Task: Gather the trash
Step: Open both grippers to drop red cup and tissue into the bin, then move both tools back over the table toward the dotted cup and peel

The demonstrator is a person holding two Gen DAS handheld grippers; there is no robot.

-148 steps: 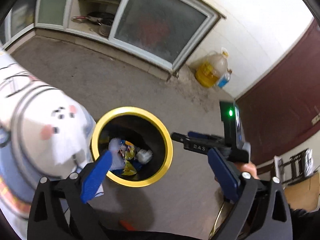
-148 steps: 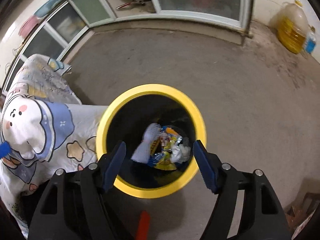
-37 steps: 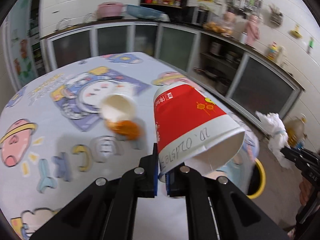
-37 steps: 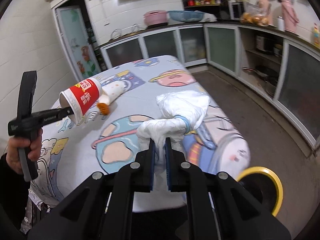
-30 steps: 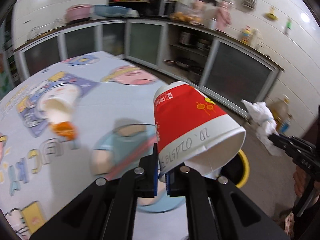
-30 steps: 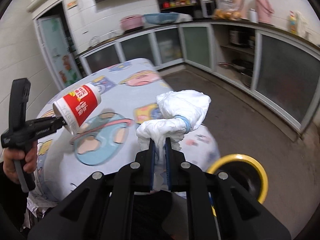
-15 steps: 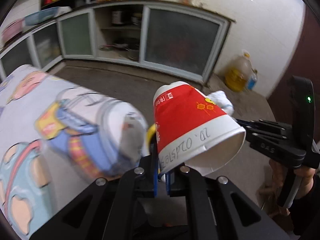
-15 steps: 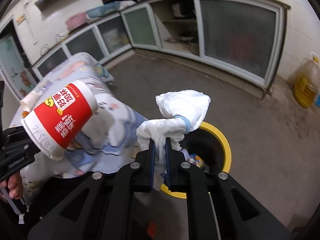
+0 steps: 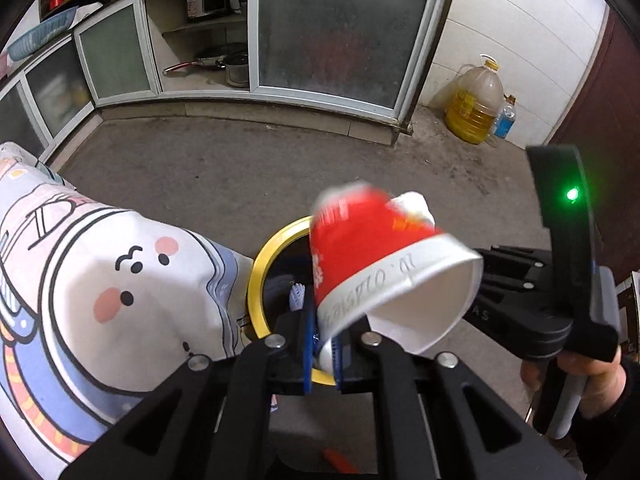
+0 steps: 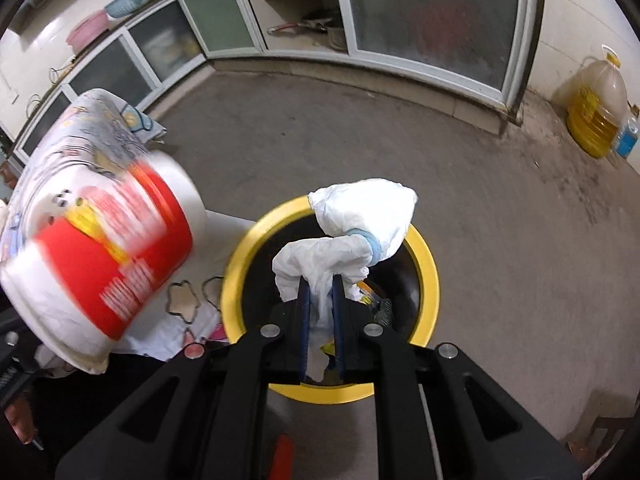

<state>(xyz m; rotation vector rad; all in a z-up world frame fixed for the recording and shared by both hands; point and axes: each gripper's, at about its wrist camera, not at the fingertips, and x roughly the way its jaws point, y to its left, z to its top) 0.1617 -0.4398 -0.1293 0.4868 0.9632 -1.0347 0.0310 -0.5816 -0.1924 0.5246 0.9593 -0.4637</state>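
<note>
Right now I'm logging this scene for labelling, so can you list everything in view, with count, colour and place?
Paper cup: one, red and white, held by its rim over the bin's edge.
White bundle: one, white with a blue band, held above the bin.
Trash bin: one, black with a yellow rim, on the floor, trash inside.
Tablecloth: one, white cartoon print, beside the bin.
Oil jug: one, yellow, by the wall.
Small bottle: one, blue, next to the jug.
Cabinets: frosted glass doors, along the wall.
Left gripper: fingers blue, shut on the cup.
Right gripper: fingers blue, shut on the bundle.
</note>
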